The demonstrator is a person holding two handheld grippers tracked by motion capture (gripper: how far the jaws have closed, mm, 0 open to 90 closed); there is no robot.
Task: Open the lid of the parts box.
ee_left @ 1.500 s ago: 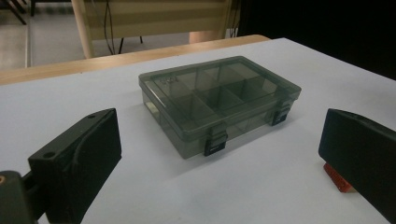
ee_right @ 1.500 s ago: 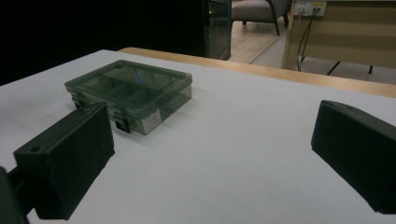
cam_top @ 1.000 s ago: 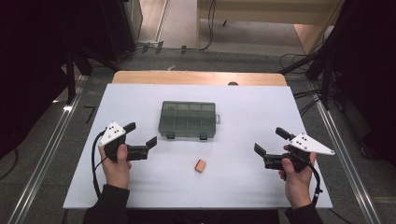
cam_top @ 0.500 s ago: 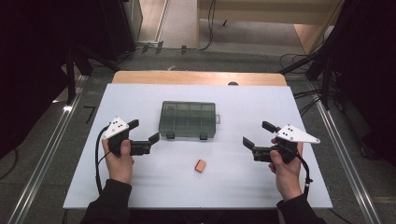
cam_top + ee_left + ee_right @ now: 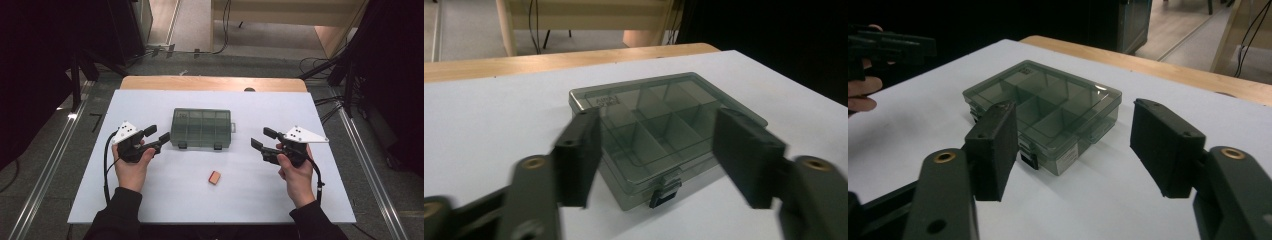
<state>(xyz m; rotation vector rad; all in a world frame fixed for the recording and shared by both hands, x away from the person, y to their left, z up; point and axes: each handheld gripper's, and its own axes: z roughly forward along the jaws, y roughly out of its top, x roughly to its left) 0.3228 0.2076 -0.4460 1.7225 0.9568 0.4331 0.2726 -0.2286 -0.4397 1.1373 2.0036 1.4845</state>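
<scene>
With the closed compartment box (image 5: 202, 128) mid-worktop (image 5: 310, 200), the left claw (image 5: 156, 134) and right claw (image 5: 262, 140) flank it, both wide open and empty, seemingly approaching; next likely its front latches.

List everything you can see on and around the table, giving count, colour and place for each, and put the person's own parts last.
table: one, white top with a wooden far edge, centre of the high view
box: one, smoky grey see-through plastic with compartments, lid shut, middle of the table
block: one, small, orange-tan, on the table nearer the person than the box
cables: several, black, on the floor beyond the table
left tool: one, black, open, left of the box
right tool: one, black, open, right of the box
hands: two, dark sleeves, one on each tool
</scene>
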